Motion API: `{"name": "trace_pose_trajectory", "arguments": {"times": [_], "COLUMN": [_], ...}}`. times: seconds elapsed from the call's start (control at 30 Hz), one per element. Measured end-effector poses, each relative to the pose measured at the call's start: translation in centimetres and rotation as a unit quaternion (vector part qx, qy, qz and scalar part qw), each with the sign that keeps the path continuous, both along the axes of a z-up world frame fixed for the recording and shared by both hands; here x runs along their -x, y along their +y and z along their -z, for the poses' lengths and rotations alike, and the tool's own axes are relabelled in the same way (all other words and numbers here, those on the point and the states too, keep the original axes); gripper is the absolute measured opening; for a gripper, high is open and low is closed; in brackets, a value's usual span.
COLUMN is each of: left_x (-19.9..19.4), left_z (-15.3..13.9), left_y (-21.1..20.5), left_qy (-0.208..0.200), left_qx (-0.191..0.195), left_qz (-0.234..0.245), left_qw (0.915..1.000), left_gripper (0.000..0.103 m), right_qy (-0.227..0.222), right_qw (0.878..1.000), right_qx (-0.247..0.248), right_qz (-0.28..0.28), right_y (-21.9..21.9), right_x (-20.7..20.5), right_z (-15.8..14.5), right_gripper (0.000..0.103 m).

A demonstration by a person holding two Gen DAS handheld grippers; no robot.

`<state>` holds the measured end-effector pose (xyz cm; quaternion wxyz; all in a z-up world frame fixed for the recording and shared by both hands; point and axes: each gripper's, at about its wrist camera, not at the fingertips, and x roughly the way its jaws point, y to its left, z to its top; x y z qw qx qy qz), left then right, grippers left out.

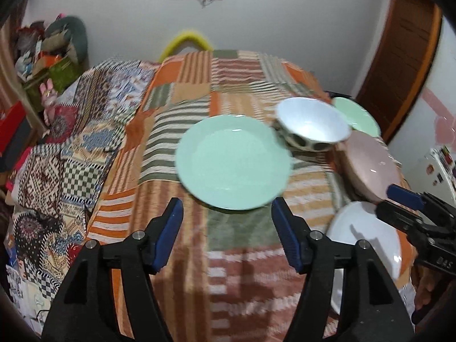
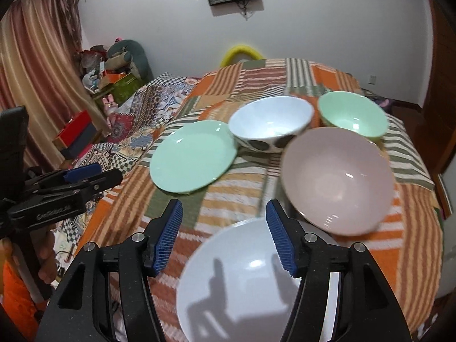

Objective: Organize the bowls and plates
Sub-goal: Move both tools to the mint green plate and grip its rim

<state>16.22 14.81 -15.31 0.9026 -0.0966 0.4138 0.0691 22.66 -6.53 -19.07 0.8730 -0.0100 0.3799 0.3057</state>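
**Asker:** Five dishes, is that all of them?

**Describer:** Five show, all on a striped patchwork blanket (image 2: pixel 236 199) over a bed. A green plate (image 2: pixel 191 159) lies to the left. A white bowl with dark spots (image 2: pixel 270 126) sits just beyond it, and a green bowl (image 2: pixel 352 114) is at the far right. A large pink bowl (image 2: pixel 337 179) is right of centre, tilted toward the camera. A white plate (image 2: pixel 236 279) lies nearest.

**Asker:** Has any sorting happened?

**Describer:** Judging by the layout, almost none. Nothing is stacked; plates and bowls lie mixed. Grouping them all appears to remain.

**Asker:** What are the grippers doing?

**Describer:** The left gripper (image 1: pixel 226 235) has its jaws spread wide and empty, aimed at the green plate. The right gripper (image 2: pixel 223 236) is likewise wide apart, holding nothing, hovering over the far edge of the white plate.

**Asker:** Anything unclear?

**Describer:** Everything is blurred. The white plate's near edge is cut off behind the right gripper's body. Whether the pink bowl rests on the white plate's rim or only beside it, I cannot tell. The spotted bowl touches or overlaps the green plate's edge; I cannot say which.
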Motion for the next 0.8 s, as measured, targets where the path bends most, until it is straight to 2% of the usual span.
{"name": "trace_pose_trajectory", "arguments": {"times": [0.27, 0.47, 0.53, 0.6, 0.67, 0.73, 0.8], "left_x": [-3.8, -6.8, -7.9, -8.7, -9.6, -10.5, -11.2], "left_z": [5.3, 7.4, 8.0, 8.3, 8.6, 9.1, 9.4], "left_y": [5.5, 8.4, 9.1, 9.3, 9.5, 9.7, 9.8], "left_qy": [0.051, 0.051, 0.048, 0.048, 0.048, 0.049, 0.050], "left_qx": [0.017, 0.046, 0.053, 0.054, 0.053, 0.054, 0.053], "left_qz": [-0.032, -0.039, -0.038, -0.030, -0.025, -0.021, -0.021], "left_qw": [0.9980, 0.9969, 0.9967, 0.9970, 0.9971, 0.9971, 0.9972], "left_gripper": [0.064, 0.063, 0.058, 0.045, 0.040, 0.034, 0.031], "right_qy": [0.036, 0.071, 0.071, 0.070, 0.074, 0.078, 0.085], "right_qw": [0.999, 0.997, 0.997, 0.997, 0.996, 0.996, 0.995], "right_qx": [0.011, 0.012, 0.018, 0.027, 0.037, 0.047, 0.052], "right_qz": [-0.012, -0.007, -0.006, -0.009, -0.011, -0.007, -0.005], "right_y": [3.5, 5.1, 5.5, 6.0, 6.5, 6.7, 6.8], "right_x": [-3.5, -6.5, -7.1, -7.6, -8.1, -8.5, -8.9], "right_z": [2.3, 4.0, 4.3, 4.5, 4.9, 5.3, 5.7], "right_gripper": [0.057, 0.057, 0.056, 0.049, 0.038, 0.033, 0.033]}}
